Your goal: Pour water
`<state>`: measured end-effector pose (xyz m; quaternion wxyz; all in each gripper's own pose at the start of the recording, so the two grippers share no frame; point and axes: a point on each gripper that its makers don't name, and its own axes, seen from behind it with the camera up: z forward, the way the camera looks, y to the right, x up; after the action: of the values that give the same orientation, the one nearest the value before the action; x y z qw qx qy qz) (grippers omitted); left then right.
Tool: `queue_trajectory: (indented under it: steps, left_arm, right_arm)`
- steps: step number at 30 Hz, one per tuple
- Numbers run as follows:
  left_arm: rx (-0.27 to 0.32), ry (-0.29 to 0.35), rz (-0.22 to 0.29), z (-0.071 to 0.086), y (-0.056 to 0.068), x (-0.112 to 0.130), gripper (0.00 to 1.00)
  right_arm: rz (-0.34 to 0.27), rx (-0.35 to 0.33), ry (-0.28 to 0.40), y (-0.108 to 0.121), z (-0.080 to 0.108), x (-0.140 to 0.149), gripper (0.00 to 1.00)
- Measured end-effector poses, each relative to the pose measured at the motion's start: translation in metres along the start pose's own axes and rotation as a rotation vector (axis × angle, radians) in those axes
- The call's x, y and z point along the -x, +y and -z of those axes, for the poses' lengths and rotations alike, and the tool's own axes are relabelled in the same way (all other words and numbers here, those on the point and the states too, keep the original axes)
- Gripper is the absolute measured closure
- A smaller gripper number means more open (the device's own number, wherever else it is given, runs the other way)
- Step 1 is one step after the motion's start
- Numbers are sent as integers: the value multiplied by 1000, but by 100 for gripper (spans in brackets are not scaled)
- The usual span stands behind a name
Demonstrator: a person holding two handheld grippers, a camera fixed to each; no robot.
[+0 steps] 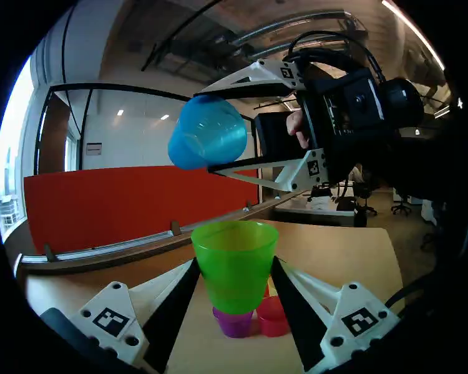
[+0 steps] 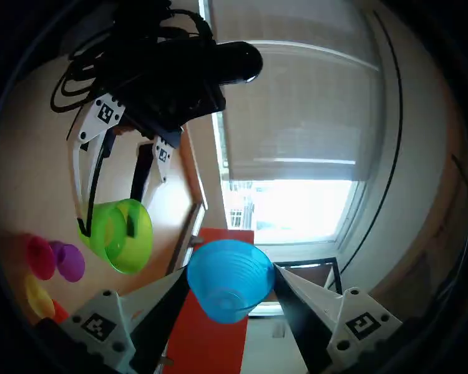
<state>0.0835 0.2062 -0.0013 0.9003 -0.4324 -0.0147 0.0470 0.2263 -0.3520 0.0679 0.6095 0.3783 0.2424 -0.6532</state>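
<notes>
In the left gripper view my left gripper (image 1: 235,274) is shut on a green cup (image 1: 235,271), held upright above the wooden table (image 1: 352,262). Above it my right gripper (image 1: 212,134) holds a blue cup (image 1: 208,133) tipped on its side, a little left of and well above the green cup's rim. In the right gripper view the blue cup (image 2: 229,279) sits between my right gripper's (image 2: 231,280) fingers. Farther off, the left gripper (image 2: 106,227) grips the green cup (image 2: 118,235). I cannot make out any water.
A purple cup (image 1: 233,323) and a pink cup (image 1: 273,316) stand on the table below the green cup. The right gripper view also shows a yellow cup (image 2: 39,298). A red partition (image 1: 121,202) runs along the table's far edge. Office chairs stand beyond at right.
</notes>
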Motion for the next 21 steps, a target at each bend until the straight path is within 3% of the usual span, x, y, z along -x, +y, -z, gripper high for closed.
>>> queue_trajectory:
  steps: [11,21]
  left_arm:
    - [-2,-1,-3,2,0,-2,19]
    - [-3,-4,-5,2,-1,-3,20]
  right_arm:
    - [-173,20,9,2,1,4,7]
    - [-382,43,-1,2,1,11,7]
